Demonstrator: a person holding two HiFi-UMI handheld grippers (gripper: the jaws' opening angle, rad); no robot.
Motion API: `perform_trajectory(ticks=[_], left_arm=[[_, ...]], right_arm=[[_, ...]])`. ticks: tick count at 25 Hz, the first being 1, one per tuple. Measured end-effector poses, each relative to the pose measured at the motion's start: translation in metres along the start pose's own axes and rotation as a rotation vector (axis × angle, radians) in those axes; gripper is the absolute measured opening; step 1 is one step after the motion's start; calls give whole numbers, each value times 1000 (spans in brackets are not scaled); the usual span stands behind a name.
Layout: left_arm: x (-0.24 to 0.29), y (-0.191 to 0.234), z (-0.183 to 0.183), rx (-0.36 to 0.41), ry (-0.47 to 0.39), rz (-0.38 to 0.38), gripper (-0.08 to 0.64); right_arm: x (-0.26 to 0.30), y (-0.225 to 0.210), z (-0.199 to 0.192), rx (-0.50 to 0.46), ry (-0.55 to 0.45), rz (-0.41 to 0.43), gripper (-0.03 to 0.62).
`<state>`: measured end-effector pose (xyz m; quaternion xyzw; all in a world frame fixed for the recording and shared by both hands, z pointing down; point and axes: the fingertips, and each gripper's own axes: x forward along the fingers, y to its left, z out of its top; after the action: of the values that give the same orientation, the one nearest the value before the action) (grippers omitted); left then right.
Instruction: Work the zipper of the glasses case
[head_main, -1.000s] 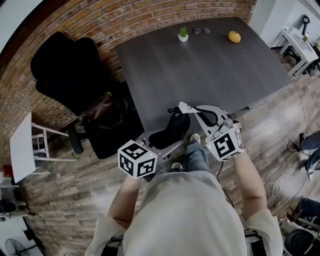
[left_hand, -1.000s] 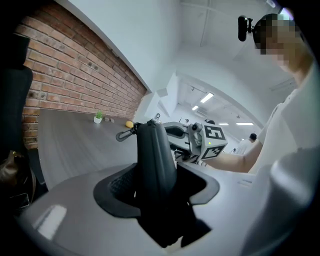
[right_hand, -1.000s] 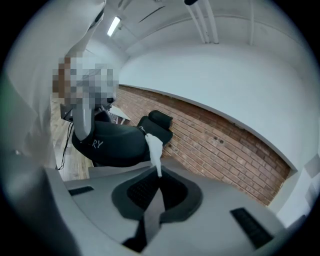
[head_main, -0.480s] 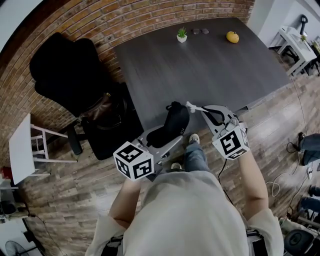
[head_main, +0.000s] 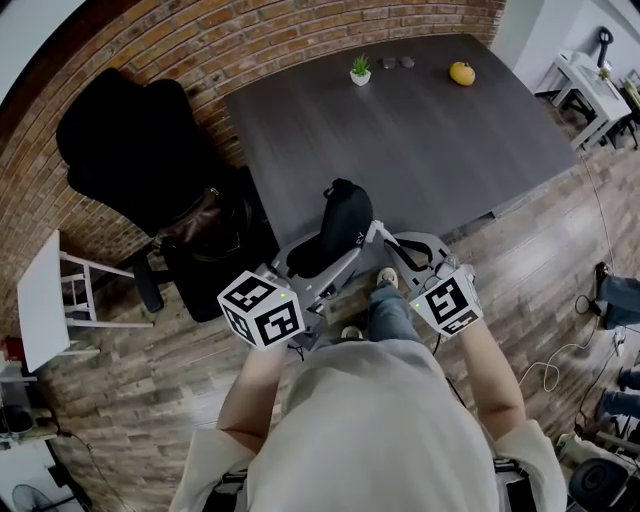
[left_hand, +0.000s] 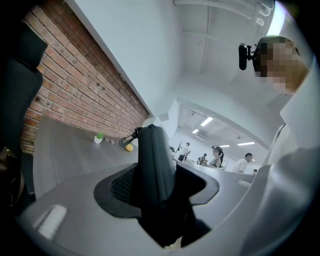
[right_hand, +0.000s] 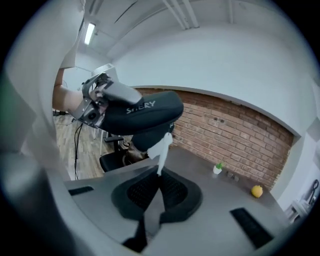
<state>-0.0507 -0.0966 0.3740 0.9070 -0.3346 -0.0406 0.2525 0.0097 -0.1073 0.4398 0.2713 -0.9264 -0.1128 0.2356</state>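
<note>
The black, rounded fabric-covered glasses case (head_main: 340, 225) stands nearly upright in the air, just above the near edge of the dark grey wooden table (head_main: 430, 120). The left gripper (head_main: 318, 262) clamps its lower end, with the jaws set wide around the shell. The right gripper (right_hand: 158, 180) is pinched fully closed on the thin white pull tab (right_hand: 161, 149) that hangs from the case's zipper.

The likeliest failure is the tab sliding out of that narrow pinch, since little of it lies between the pads. A pull angled away from the zipper line could also jam the slider or twist the smooth case in the left jaws. If that hold loosens, the case drops past the table's edge to the floor.
</note>
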Motion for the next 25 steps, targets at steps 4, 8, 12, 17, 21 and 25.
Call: perform_trajectory(ticks=[4, 8, 12, 17, 21, 25], left_arm=[[9, 7, 12, -8, -32, 10, 241], [18, 20, 22, -43, -74, 27, 242], [26, 34, 32, -68, -114, 50, 242], [38, 44, 36, -81, -124, 58, 244], [46, 48, 29, -81, -117, 71, 244], [50, 55, 23, -94, -112, 80, 244]], right_arm=[[10, 22, 2, 57, -15, 51, 2], [19, 50, 7, 85, -29, 115, 2], [27, 73, 13, 114, -41, 190, 2], [32, 103, 23, 169, -58, 293, 2], [32, 117, 31, 171, -75, 355, 2], [31, 120, 34, 169, -86, 386, 2]])
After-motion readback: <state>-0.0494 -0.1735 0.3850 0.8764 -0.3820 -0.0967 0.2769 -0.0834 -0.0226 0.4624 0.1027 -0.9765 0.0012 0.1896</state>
